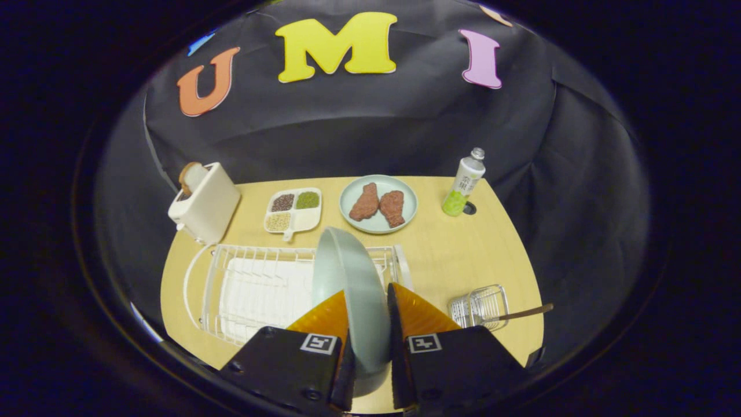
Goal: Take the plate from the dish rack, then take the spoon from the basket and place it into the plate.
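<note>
— So, what has the hand-held gripper (367, 324) got?

— Its two fingers are clamped on the pale green plate (350, 284), held on edge between them, over the white dish rack (255, 289).

— And the spoon?

— Just to the right of the fingers, its bowl end in the small wire basket (480, 306), its handle (524, 313) sticking out to the right.

— Farther ahead on the table (463, 255)?

— A divided tray of beans (293, 210), a plate with two pieces of meat (378, 204), a bottle (463, 182) off right, a toaster (204, 200) off left.
</note>
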The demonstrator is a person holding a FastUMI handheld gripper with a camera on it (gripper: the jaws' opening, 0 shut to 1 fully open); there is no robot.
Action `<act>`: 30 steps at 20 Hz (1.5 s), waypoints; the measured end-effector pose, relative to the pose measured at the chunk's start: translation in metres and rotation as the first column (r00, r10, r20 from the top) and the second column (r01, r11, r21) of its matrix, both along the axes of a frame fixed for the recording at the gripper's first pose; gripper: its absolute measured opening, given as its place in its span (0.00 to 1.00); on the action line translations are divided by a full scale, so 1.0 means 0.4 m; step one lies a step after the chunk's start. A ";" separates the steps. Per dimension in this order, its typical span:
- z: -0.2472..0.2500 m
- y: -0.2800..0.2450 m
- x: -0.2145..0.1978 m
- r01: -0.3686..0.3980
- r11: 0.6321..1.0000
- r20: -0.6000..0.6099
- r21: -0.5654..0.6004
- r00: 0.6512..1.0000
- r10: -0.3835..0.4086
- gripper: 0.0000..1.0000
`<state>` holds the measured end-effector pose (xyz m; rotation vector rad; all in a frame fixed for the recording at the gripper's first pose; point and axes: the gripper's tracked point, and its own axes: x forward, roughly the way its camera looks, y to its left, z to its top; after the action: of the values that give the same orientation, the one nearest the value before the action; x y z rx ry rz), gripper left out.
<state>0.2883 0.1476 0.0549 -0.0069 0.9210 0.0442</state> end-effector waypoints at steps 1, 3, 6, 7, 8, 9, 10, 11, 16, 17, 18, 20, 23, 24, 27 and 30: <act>0.003 0.017 -0.031 -0.036 0.998 0.003 0.055 0.999 0.036 0.31; -0.003 0.034 -0.107 -0.098 0.981 -0.005 0.169 0.995 0.101 0.31; -0.044 0.006 -0.215 -0.136 0.962 -0.007 0.237 0.990 0.141 0.31; -0.063 -0.001 -0.258 -0.136 0.956 -0.008 0.262 0.990 0.142 0.31; -0.083 -0.002 -0.300 -0.148 0.945 -0.011 0.293 0.987 0.158 0.31; -0.104 -0.005 -0.346 -0.151 0.931 -0.016 0.331 0.986 0.166 0.31; -0.126 -0.010 -0.381 -0.145 0.919 -0.026 0.367 0.986 0.166 0.31; -0.152 -0.020 -0.414 -0.136 0.907 -0.032 0.399 0.986 0.162 0.31; -0.306 -0.061 -0.512 -0.027 0.826 -0.089 0.563 0.992 0.093 0.30; -0.345 -0.059 -0.525 -0.005 0.805 -0.116 0.593 0.989 0.091 0.30; -0.378 -0.057 -0.531 0.018 0.783 -0.140 0.622 0.986 0.089 0.30; -0.426 -0.057 -0.520 0.049 0.746 -0.163 0.664 0.983 0.080 0.30; -0.462 -0.058 -0.521 0.069 0.725 -0.168 0.685 0.984 0.065 0.30; -0.475 -0.057 -0.513 0.076 0.717 -0.172 0.693 0.983 0.061 0.30; -0.513 -0.053 -0.502 0.101 0.703 -0.198 0.704 0.979 0.057 0.30; -0.527 -0.060 -0.475 0.103 0.718 -0.194 0.688 0.980 0.045 0.31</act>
<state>0.0981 0.1235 -0.1561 0.7380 1.0582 0.3726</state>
